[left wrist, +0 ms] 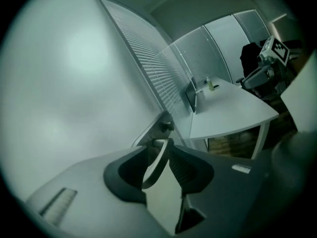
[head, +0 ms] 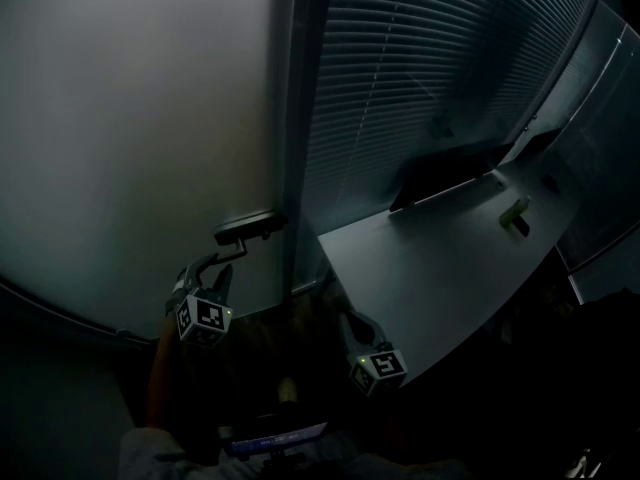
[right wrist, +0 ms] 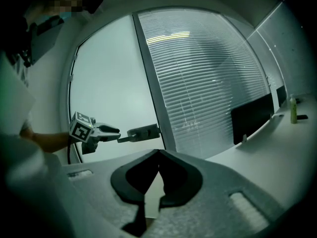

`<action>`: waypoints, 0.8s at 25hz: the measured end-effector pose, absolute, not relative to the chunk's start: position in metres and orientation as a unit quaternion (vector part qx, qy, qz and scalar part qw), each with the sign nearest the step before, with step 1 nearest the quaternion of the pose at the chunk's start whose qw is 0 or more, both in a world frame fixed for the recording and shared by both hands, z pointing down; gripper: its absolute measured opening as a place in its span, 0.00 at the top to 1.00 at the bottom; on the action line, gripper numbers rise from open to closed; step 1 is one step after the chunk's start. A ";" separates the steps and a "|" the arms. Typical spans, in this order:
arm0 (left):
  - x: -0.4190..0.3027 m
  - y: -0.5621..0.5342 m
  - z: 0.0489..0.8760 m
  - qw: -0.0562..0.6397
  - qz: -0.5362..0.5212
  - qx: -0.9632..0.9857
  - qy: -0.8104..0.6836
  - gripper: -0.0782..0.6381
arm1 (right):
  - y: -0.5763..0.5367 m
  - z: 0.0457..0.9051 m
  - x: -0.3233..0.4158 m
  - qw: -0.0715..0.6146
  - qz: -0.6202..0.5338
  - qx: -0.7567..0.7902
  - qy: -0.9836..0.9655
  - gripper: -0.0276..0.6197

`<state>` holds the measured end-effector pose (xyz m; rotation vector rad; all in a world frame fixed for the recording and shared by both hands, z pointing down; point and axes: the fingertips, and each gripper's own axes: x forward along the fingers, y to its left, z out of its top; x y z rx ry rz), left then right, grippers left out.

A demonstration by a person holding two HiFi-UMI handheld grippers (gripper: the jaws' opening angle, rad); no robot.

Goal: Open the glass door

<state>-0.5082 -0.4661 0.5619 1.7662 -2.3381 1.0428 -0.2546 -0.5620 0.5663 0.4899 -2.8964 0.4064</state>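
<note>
The frosted glass door [head: 130, 118] carries a dark lever handle [head: 248, 228] at its right edge. My left gripper [head: 222, 260] reaches up to the free end of that lever. In the left gripper view the thin lever [left wrist: 156, 162] runs between the jaws of the left gripper [left wrist: 161, 148], which stand apart around it with a gap on the left side. The right gripper view shows the same: the left gripper [right wrist: 115, 133] straddles the tip of the handle [right wrist: 143, 131]. My right gripper [right wrist: 158, 155] hangs lower, near the desk corner [head: 345, 318], shut and empty.
A grey door frame post [head: 300, 118] separates the door from a glass wall with slatted blinds [head: 430, 68]. A white desk [head: 430, 268] stands to the right with a dark monitor [head: 445, 173] and a small bottle [head: 515, 211]. The room is dim.
</note>
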 end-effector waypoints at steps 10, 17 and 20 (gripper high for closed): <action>-0.520 -0.483 0.587 0.018 0.420 0.588 -0.691 0.63 | -0.570 0.577 -0.247 0.093 0.146 0.182 -0.968 0.95; -0.529 -0.490 0.604 0.025 0.455 0.594 -0.662 0.64 | -0.573 0.578 -0.247 0.097 0.145 0.188 -0.967 0.95; -0.530 -0.492 0.608 0.019 0.472 0.594 -0.651 0.66 | -0.577 0.582 -0.246 0.099 0.146 0.190 -0.966 0.95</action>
